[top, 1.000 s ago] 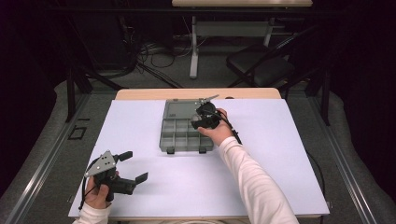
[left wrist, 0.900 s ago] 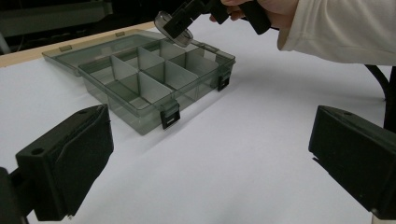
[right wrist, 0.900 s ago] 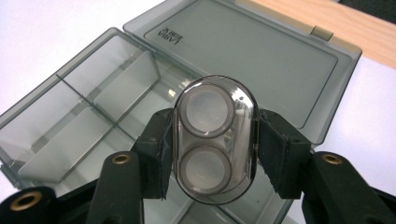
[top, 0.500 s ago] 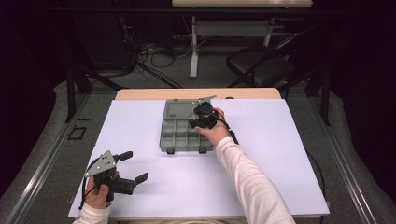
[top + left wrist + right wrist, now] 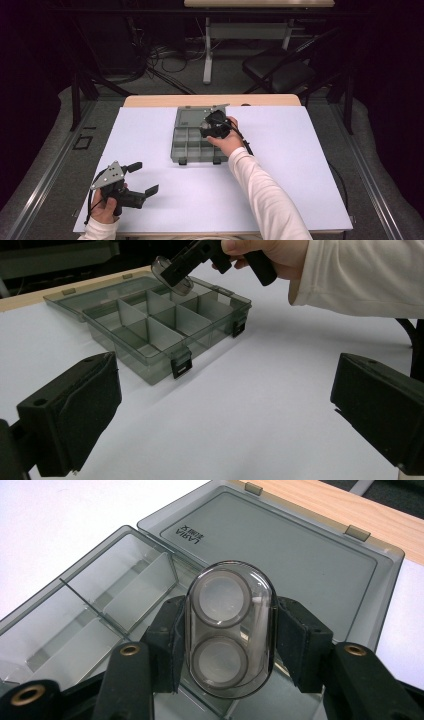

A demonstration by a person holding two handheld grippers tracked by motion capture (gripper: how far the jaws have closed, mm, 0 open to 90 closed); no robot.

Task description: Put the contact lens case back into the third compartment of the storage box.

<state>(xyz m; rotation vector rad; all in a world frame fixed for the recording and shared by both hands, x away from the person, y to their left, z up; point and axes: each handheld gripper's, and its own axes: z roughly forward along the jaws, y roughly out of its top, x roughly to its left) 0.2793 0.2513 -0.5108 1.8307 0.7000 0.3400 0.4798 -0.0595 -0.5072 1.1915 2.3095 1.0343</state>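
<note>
The small clear oval case (image 5: pixel 230 630) is clamped between the jaws of the right gripper (image 5: pixel 212 126) and has been carried slightly left, now above the organizer box (image 5: pixel 187 145), so placing seems near. Partition walls lie just below it; the open lid (image 5: pixel 300 545) lies beyond. The left gripper (image 5: pixel 137 179) is held open, well apart, over free table (image 5: pixel 300 165).

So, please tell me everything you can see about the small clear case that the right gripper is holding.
The small case is a smoky, see-through oval that looks like plastic, with two round wells, one above the other. The right gripper is shut on it, one black pad pressing each long side. It hangs in the air above the open compartment box, touching nothing else. Whether the wells hold anything is unclear.
</note>
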